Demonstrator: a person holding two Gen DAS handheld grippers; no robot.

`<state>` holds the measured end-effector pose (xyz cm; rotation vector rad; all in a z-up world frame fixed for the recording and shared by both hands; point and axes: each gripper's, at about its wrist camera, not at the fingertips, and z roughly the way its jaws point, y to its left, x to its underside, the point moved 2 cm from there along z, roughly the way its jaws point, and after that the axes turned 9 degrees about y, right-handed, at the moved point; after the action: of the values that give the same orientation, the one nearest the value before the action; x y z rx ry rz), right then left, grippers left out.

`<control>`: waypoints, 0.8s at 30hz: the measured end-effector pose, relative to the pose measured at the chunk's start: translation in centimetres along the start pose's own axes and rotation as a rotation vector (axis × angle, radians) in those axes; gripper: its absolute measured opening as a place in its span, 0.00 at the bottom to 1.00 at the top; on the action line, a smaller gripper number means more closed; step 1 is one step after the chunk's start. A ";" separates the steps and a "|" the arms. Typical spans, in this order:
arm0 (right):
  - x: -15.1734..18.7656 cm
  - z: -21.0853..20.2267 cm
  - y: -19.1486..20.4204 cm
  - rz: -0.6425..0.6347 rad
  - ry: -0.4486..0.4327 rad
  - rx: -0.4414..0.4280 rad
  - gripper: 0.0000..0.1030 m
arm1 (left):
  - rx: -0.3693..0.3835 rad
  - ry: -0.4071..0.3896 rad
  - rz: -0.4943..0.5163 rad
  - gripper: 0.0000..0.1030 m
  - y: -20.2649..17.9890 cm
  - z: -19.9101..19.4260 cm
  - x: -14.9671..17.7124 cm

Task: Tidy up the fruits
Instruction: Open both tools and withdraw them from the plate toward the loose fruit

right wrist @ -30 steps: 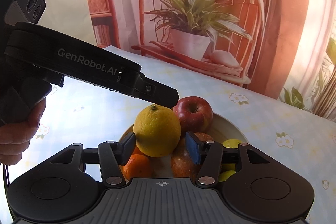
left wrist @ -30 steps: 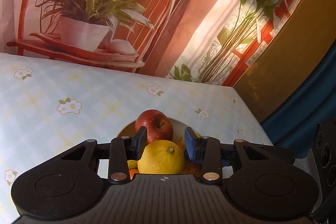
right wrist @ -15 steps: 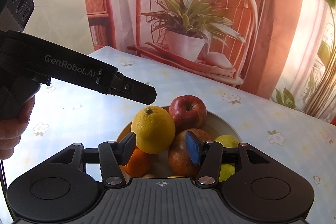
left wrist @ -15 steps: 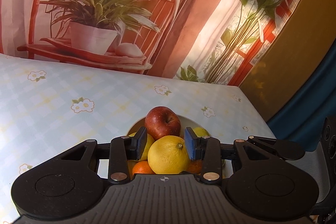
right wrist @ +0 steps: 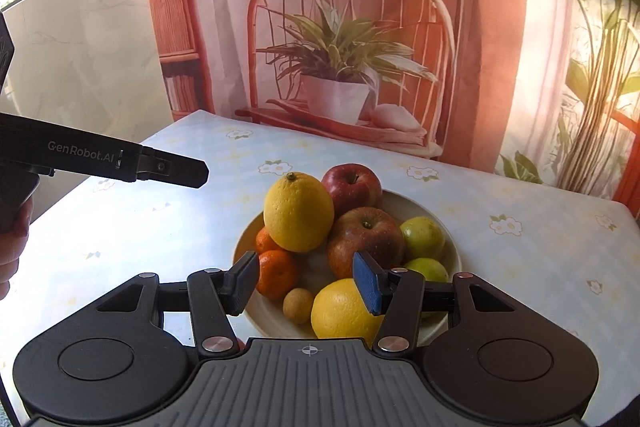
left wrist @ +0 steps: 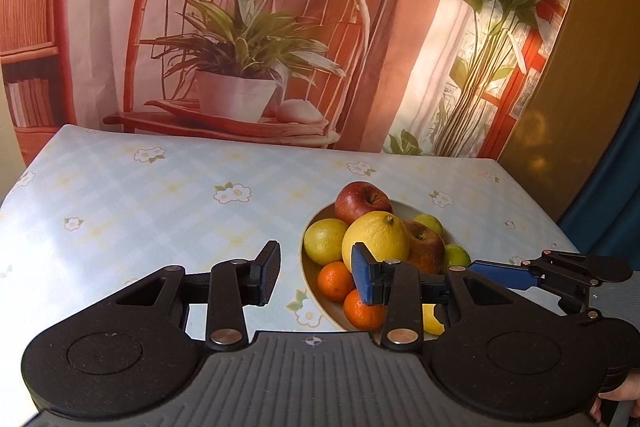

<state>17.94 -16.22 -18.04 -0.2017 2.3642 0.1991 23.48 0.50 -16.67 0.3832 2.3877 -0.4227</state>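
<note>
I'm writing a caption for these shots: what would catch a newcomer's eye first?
The white bowl heaped with fruit, in the middle of the floral tablecloth, topped by a big yellow citrus leaning on a red apple. Behind the table hangs a backdrop showing a rattan chair and potted plant.
</note>
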 end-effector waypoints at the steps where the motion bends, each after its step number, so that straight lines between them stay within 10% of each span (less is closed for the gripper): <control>1: 0.6 -0.2 0.2 0.009 -0.008 0.006 0.47 | -0.006 -0.003 -0.005 0.40 0.0 -0.3 0.5; 24: 9.1 -0.3 5.6 -0.002 -0.065 -0.081 0.44 | -0.214 -0.062 -0.191 0.41 0.6 -4.0 9.2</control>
<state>10.11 -11.66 -23.66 -0.2334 2.2929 0.2968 14.69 4.07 -20.01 0.0452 2.3880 -0.2560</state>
